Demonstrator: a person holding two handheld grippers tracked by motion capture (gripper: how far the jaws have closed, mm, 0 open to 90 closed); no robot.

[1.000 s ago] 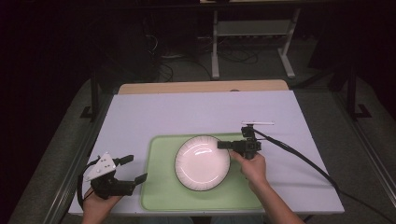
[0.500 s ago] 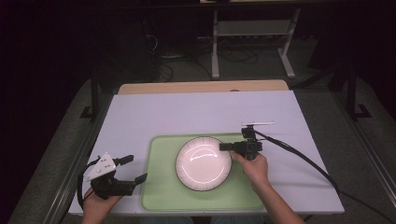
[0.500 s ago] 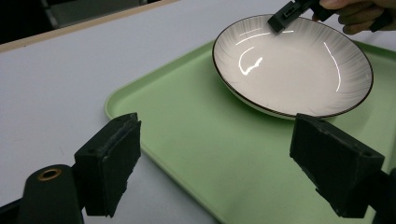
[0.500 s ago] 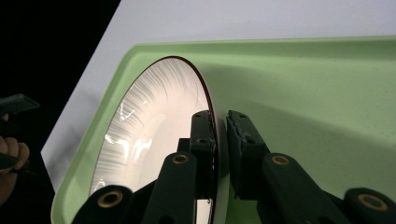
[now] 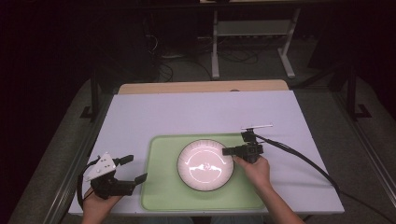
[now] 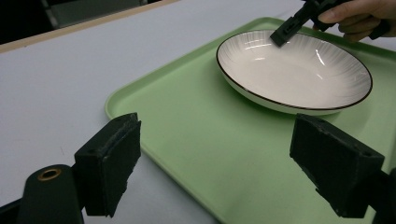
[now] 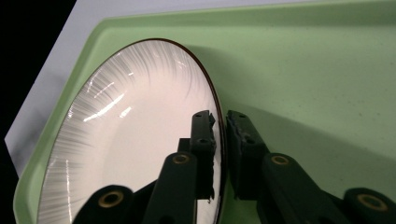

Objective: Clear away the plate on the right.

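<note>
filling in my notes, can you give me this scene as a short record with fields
surface: white table
tray: green tray lying flat on the table
plate: white plate with a dark rim, on the tray
right gripper: right gripper shut on the plate's rim, one jaw inside the rim and one outside
left gripper: left gripper open, nothing between its jaws, beside the tray's near left corner
right hand: right hand over the tray's right side
plate contents: none seen
</note>
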